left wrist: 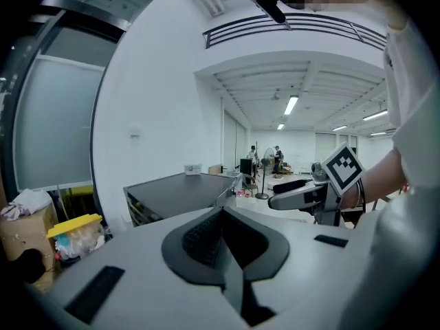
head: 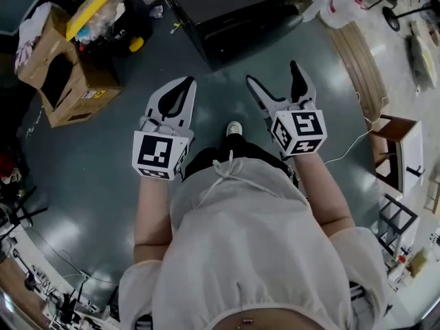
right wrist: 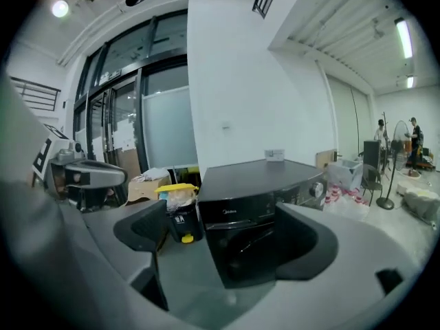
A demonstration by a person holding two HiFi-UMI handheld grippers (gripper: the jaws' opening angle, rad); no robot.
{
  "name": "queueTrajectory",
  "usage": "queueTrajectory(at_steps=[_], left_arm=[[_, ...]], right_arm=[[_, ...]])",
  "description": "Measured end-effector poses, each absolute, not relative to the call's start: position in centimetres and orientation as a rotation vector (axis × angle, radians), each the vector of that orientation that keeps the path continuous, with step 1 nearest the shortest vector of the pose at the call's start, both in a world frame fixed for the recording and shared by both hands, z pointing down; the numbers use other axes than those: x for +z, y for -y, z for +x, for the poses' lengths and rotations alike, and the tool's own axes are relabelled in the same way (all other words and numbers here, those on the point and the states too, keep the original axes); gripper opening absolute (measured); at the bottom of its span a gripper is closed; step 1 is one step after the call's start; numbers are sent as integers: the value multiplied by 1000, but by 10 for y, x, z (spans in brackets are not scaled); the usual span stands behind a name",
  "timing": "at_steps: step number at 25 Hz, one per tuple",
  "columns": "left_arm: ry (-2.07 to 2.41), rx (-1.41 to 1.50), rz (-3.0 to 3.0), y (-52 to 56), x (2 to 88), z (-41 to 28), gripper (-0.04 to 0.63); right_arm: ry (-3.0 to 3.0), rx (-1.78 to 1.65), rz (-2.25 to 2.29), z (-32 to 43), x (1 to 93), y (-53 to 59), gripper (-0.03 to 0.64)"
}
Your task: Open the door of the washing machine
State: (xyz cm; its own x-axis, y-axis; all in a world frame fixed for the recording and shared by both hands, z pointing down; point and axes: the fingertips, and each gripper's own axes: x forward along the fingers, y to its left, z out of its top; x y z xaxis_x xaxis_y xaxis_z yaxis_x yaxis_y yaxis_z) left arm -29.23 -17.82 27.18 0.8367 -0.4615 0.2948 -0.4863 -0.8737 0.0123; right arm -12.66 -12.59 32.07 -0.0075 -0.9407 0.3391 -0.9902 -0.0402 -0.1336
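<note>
Head view looks steeply down on a dark grey-green glossy floor point(head: 103, 177) where the person stands in a loose white top point(head: 254, 253), with one white shoe point(head: 234, 127) showing below the hem. At the top edge stands the black box-shaped washing machine point(head: 227, 5), well apart from both claws. To its left sit brown cardboard boxes point(head: 65, 81) and a bin with a yellow lid point(head: 96, 5). White plastic bags point(head: 340, 5) lie to its right, and a thin white cable point(head: 350, 146) trails over the floor by the person's right arm.

Both claws are held out in front of the body, level with each other and apart, each carrying its cube of square markers. The grey-and-black left claw point(head: 182, 88) is clenched on nothing: the left gripper view shows its dark pads pressed together, with only the machine's flat dark top beyond them. The right claw point(head: 271, 71) is released, its two fingers spread wide. The right gripper view frames the washing machine between those fingers, far off and untouched, with its door point(right wrist: 240, 243) on the front face looking shut and the yellow-lidded bin just beside the machine's left side.
</note>
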Motion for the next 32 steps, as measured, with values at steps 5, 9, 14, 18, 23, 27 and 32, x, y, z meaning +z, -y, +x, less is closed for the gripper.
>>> queueTrajectory(at_steps=[5,9,14,18,23,27,32], left_arm=[[715,478,2893,209,317,-270,21],[681,512,2889,234,363,-260,21],[615,563,2858,260,435,-258,21],[593,576,2852,284,486,-257,21],[582,610,2789,303,548,-262,21],[548,651,2778,305,576,-255,21],[531,613,2772,307,585,-249,21]], right_arm=[[1993,727,2075,-109,387,158,488],[1912,888,2060,-106,446,183,488],[1784,1073,2053,-109,525,211,467],[1654,1148,2099,-99,583,235,381],[1542,1232,2126,-95,649,260,387],[1489,1261,2145,-87,685,278,376],[1405,1293,2230,-78,706,288,346]])
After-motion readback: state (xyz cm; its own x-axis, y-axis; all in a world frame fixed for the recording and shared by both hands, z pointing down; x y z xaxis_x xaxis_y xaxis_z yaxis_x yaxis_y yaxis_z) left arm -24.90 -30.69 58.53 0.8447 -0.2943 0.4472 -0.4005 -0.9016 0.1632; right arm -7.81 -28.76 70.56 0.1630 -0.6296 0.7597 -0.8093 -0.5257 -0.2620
